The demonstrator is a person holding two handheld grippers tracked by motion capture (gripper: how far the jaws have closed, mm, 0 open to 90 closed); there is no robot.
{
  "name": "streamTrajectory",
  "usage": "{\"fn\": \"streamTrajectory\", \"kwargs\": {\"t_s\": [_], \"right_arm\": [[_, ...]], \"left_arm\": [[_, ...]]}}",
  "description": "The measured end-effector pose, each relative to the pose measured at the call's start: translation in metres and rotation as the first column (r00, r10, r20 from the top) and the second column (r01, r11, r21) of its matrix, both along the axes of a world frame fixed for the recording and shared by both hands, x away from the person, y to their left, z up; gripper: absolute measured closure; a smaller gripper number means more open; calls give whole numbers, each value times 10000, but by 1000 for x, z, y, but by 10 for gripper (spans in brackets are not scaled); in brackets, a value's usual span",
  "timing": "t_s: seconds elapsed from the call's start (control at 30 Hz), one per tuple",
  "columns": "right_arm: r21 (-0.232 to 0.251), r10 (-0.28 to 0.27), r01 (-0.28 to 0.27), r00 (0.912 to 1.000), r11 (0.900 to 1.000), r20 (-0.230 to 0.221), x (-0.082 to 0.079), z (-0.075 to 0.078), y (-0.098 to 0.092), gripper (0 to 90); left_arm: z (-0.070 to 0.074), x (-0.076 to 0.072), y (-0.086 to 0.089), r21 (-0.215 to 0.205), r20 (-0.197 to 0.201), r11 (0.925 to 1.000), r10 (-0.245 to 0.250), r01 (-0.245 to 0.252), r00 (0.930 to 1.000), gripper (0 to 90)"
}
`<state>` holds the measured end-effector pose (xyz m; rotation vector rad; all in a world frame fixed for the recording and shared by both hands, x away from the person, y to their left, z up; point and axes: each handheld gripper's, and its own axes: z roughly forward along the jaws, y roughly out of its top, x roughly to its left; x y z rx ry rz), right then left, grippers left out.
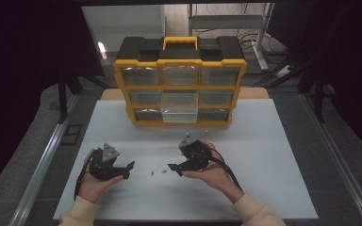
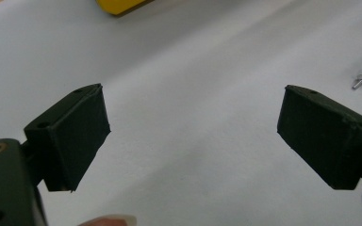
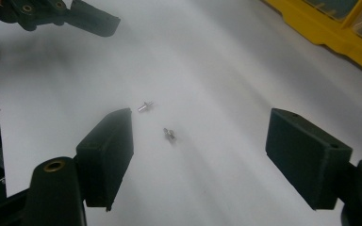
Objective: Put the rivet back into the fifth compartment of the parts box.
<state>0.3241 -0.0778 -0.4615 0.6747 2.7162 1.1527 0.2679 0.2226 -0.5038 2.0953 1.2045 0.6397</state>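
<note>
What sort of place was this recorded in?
Probably a lab or workshop bench: a white tabletop, a yellow-and-black plastic parts organiser with clear drawers, two small metal screws, and cables on the floor behind.

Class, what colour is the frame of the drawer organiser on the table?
Yellow, with a black top; the organiser shows best in the high view.

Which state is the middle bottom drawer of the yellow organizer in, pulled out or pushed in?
Pulled out. The clear drawer juts forward from the organizer, past its neighbouring drawers.
</note>
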Motion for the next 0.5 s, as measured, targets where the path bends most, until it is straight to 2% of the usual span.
{"fn": "streamTrajectory", "kwargs": {"t_s": [0.5], "right_arm": [[-427,202,-215,9994,9989,-295,5,-18,18,250]], "left_arm": [[0,0,1,13,-5,10000,-26,26,10000,101]]}}
